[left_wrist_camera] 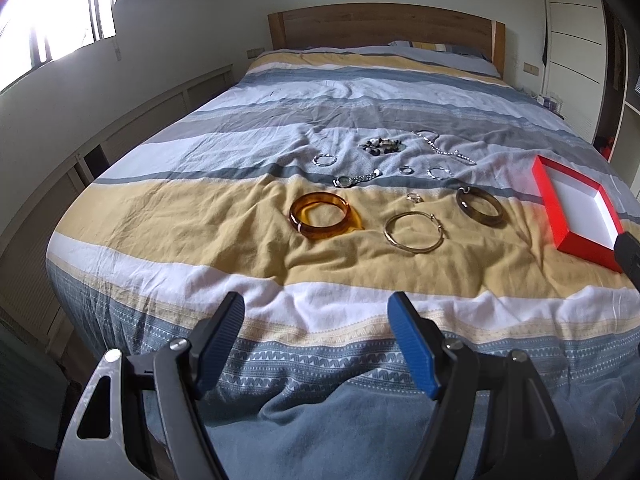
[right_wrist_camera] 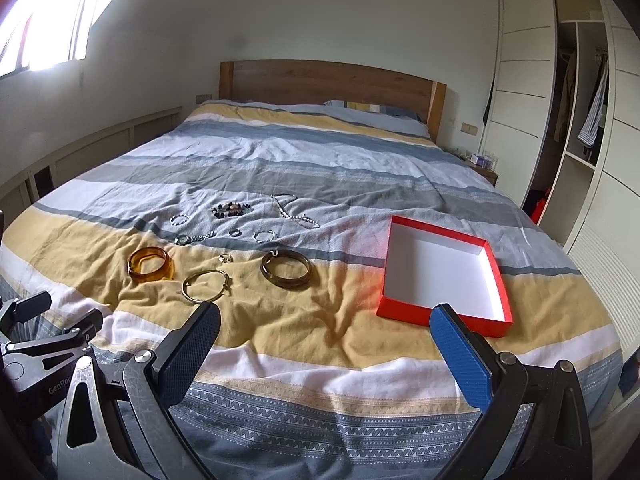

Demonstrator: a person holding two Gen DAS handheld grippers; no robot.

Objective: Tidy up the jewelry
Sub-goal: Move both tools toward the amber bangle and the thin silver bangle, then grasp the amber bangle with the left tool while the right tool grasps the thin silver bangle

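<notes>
Jewelry lies spread on the striped bedspread: an amber bangle, a thin gold hoop, a dark brown bangle, a small ring, a watch, silver rings, a bead cluster and a silver chain. A red box with a white inside sits empty to their right. My left gripper is open above the bed's near edge. My right gripper is open, near the box's front edge.
A wooden headboard and pillows stand at the far end. A window wall runs along the left. A white wardrobe with hanging clothes is on the right, with a small nightstand beside the bed. The left gripper's body shows at lower left.
</notes>
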